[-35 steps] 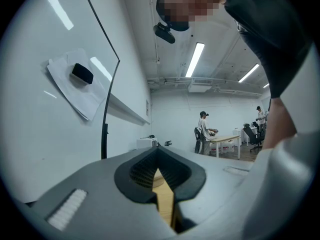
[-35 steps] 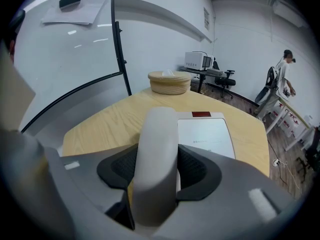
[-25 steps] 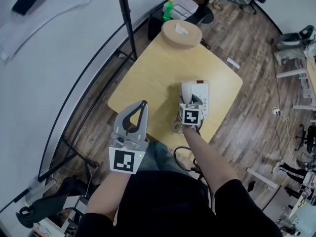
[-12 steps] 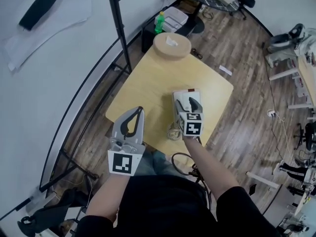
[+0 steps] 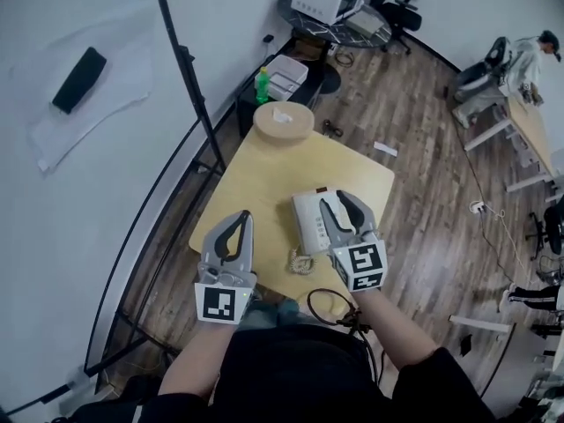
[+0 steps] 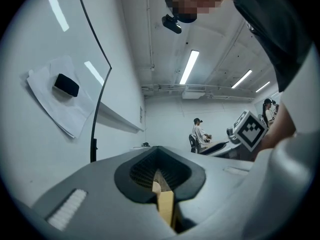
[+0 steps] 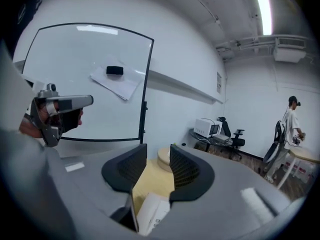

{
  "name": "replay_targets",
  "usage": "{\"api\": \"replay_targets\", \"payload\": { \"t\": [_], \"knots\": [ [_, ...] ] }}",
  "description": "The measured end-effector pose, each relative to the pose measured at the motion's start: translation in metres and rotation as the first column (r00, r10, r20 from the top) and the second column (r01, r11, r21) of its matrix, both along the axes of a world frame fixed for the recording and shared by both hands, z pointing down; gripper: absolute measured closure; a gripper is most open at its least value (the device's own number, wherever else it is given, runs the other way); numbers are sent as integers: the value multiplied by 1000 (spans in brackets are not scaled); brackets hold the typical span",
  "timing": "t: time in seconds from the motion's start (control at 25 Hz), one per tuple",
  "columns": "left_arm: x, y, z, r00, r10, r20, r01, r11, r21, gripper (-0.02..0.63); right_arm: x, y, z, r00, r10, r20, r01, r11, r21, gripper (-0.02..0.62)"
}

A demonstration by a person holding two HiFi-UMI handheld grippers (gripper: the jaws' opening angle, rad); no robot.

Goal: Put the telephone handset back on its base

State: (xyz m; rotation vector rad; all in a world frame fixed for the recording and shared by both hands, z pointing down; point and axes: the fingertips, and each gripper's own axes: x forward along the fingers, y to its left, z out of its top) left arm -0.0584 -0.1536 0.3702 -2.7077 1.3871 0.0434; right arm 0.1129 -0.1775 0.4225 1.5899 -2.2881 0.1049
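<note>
The white telephone (image 5: 308, 223) sits on the yellow wooden table (image 5: 264, 174), near its front edge. Its handset appears to lie along the base, and the coiled cord (image 5: 301, 261) bunches just in front of it. My right gripper (image 5: 338, 201) hovers above the telephone's right side. Its jaws have just been closing but still stand apart with nothing between them. In the right gripper view (image 7: 157, 156), part of the telephone (image 7: 152, 211) shows low down between the jaws. My left gripper (image 5: 240, 218) is held over the table's front left, shut and empty, as the left gripper view (image 6: 159, 159) confirms.
A round wooden stand (image 5: 282, 122) is at the table's far end, with a green bottle (image 5: 262, 85) behind it. A black pole (image 5: 189, 86) rises at the left by the whiteboard. A dark cable (image 5: 330, 302) loops at the near edge. A person (image 5: 527, 60) stands far right.
My right gripper has lifted off the telephone and risen well above it, and its jaws have narrowed. The left gripper has risen a little. The telephone stays on the table.
</note>
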Motion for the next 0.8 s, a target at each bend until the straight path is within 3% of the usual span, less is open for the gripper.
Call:
{"api": "replay_targets", "payload": {
  "t": [0.44, 0.8],
  "knots": [
    [16, 12, -29, 998, 57, 20, -58, 998, 29, 606, 12, 52, -73, 997, 46, 65, -59, 974, 217, 562],
    [37, 27, -54, 994, 107, 11, -107, 993, 50, 606, 12, 81, -94, 989, 61, 135, -95, 959, 266, 586]
  ]
}}
